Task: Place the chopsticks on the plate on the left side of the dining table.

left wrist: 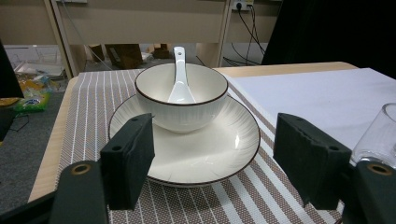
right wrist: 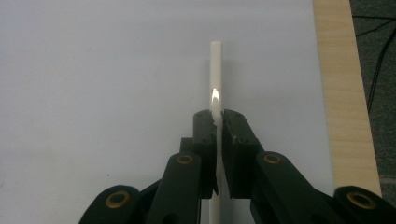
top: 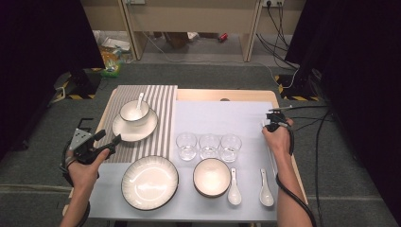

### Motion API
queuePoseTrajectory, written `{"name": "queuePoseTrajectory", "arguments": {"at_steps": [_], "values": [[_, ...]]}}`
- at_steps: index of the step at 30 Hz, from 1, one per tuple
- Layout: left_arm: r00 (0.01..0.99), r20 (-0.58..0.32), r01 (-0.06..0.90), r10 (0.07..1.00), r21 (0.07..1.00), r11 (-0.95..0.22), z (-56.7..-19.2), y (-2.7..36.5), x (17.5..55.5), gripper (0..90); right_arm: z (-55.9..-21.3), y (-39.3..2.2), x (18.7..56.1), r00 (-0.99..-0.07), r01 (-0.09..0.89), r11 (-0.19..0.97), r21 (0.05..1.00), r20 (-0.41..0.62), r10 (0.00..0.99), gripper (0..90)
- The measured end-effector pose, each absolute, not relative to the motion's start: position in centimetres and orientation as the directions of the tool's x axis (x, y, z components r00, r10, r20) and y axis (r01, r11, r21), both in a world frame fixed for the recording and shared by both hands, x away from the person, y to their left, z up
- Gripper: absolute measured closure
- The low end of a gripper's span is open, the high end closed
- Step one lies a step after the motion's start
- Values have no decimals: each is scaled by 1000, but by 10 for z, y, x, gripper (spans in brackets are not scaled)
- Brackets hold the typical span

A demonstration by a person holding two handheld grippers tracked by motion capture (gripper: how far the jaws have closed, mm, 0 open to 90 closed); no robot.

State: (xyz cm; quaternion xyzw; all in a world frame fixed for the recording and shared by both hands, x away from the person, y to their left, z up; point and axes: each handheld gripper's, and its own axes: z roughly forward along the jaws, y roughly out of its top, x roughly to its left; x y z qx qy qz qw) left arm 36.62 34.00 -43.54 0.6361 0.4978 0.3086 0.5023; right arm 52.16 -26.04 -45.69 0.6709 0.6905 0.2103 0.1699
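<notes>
My right gripper (right wrist: 216, 122) is clamped on a thin white chopstick (right wrist: 215, 70), right of the three glasses (top: 209, 145); it may be a pair. It could pivot or slip. My left gripper (left wrist: 215, 158) gapes, empty.

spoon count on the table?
3. One spoon stands in the bowl on the striped mat. Two lie at the near right: one beside the near bowl, another further right. None seem hidden.
</notes>
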Motion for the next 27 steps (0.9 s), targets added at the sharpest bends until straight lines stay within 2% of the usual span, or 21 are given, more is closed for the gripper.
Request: {"name": "queuePoseTrajectory", "arguments": {"at_steps": [12,19,27], "values": [[313,-109,324,943,946,2,-437,339,367,283,-463,-259,522,-38,862,12,506,41,998,839],[314,-108,324,943,946,1,-437,339,367,283,-460,-259,518,-49,856,22,516,39,998,791],[310,-110,324,944,946,4,-437,340,367,283,-447,-261,501,-62,883,42,467,26,998,776]]}}
